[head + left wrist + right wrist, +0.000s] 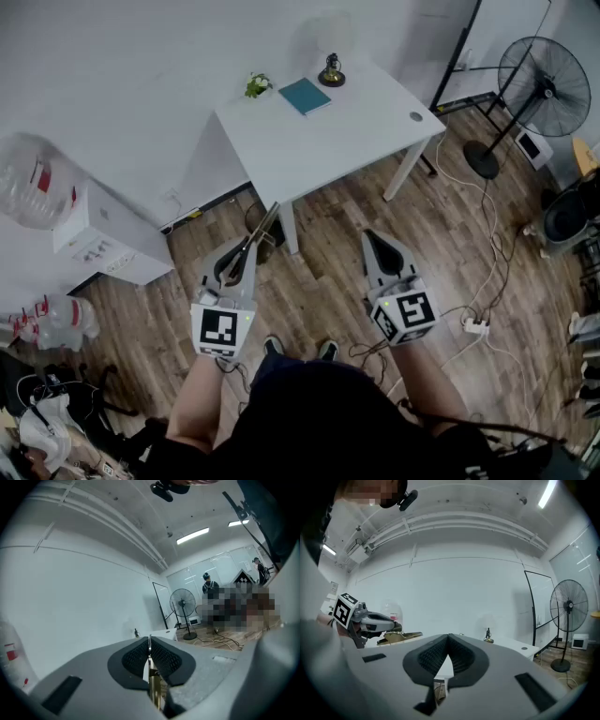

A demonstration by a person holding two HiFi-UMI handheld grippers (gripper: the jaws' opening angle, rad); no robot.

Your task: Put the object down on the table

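Two grippers show in the head view, over the floor and short of the table: a thin tan strip sticks forward from the left gripper, off the table. Left gripper view: jaws clamped on the strip (edge-on, brassy). Right gripper view: the right gripper has its jaws pressed together, nothing between.

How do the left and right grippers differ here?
The left gripper has its tongs shut on a thin gold-brown strip; the right gripper has its tongs shut on nothing. The strip juts out past the left gripper's tips, while nothing sticks out of the right gripper. Both are held over the wood floor, short of the white table, pointing toward it.
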